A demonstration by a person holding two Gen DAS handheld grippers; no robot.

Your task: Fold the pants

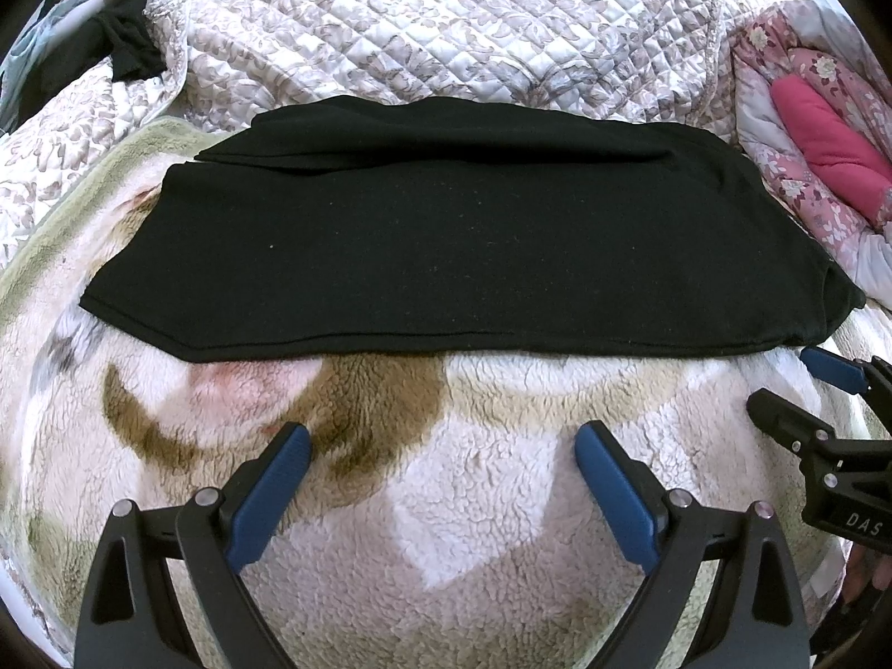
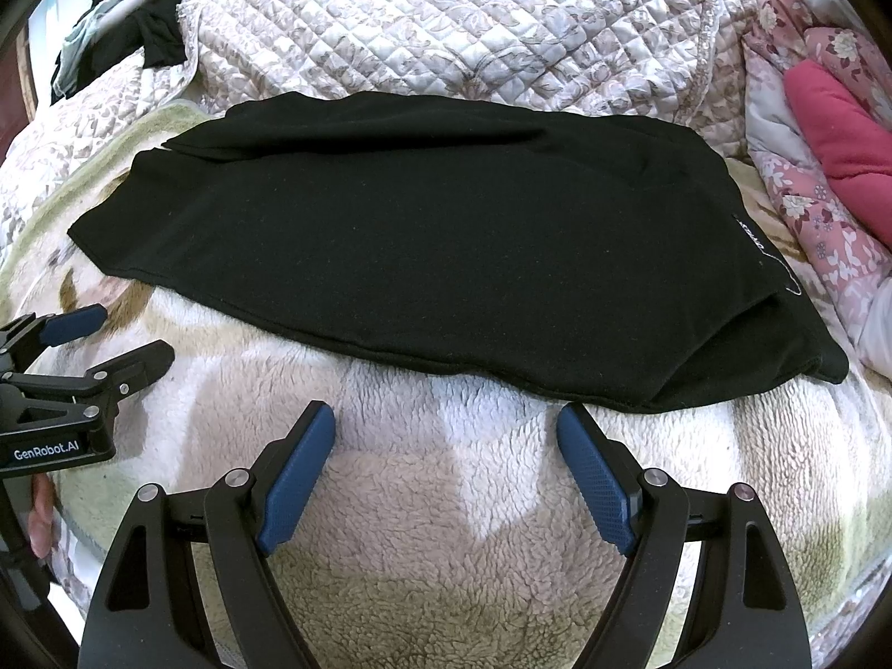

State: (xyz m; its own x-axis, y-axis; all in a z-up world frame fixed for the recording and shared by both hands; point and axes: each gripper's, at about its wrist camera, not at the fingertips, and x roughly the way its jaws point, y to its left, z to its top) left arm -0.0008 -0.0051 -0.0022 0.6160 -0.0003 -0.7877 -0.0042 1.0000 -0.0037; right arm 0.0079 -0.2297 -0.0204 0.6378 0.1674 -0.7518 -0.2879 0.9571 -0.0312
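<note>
Black pants (image 1: 457, 234) lie flat and folded lengthwise on a fluffy blanket (image 1: 490, 490), stretched left to right. In the right wrist view the same pants (image 2: 446, 234) show a small label at their right end. My left gripper (image 1: 443, 437) is open just short of the near hem, nothing between its blue pads. My right gripper (image 2: 446, 418) is open too, its right fingertip close to the hem. The right gripper (image 1: 791, 384) also shows at the left wrist view's right edge, and the left gripper (image 2: 125, 329) at the right wrist view's left edge.
A quilted floral bedspread (image 1: 446, 28) rises behind the pants. Pink floral bedding with a pink pillow (image 1: 825, 139) lies at the right. Dark clothing (image 1: 122, 50) hangs at the far left. A hand (image 2: 39, 518) holds the left gripper.
</note>
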